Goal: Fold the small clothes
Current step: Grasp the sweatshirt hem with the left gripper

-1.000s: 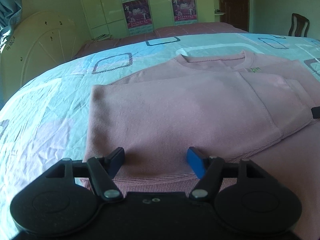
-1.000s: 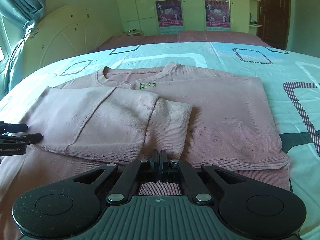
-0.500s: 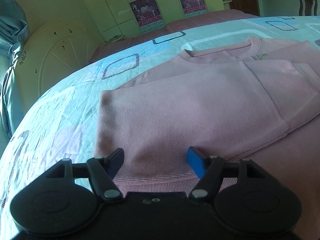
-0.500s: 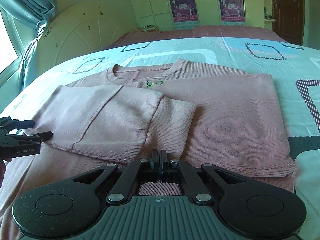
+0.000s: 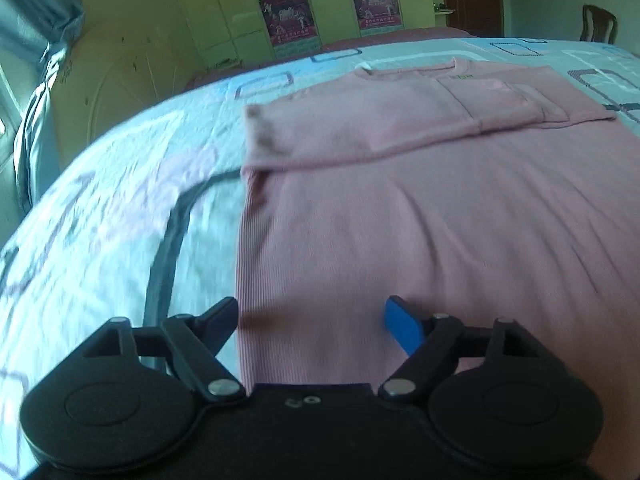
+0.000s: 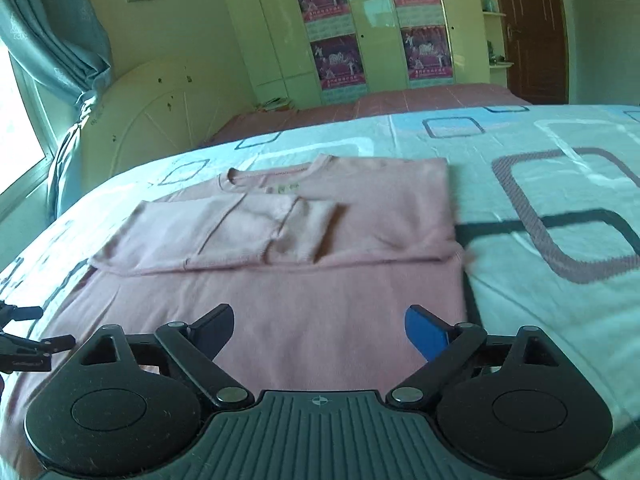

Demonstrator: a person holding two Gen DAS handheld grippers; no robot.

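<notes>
A pink sweater [image 5: 400, 220] lies flat on the patterned bedsheet [image 5: 100, 240], collar at the far end. Its sleeves [image 6: 224, 236] are folded across the chest. My left gripper [image 5: 314, 318] hovers over the sweater's lower left edge, its jaws opening, only flat fabric below them. My right gripper [image 6: 320, 330] hangs over the lower right part of the sweater [image 6: 300, 300]; its jaws are opening wide and grip nothing. The left gripper [image 6: 24, 344] also shows at the left edge of the right wrist view.
A cream headboard [image 6: 160, 112] and a teal curtain [image 6: 52, 40] stand to the left. A wardrobe with posters [image 6: 372, 28] and a brown door [image 6: 532, 28] lie beyond the bed. A chair [image 5: 598, 24] stands far right. Bare bedsheet [image 6: 540, 280] flanks the sweater.
Both grippers have drawn back from the folded sleeves toward the sweater's lower part. The right gripper, shut at the sleeve edge before, now stands wide open. The left jaws have spread slightly.
</notes>
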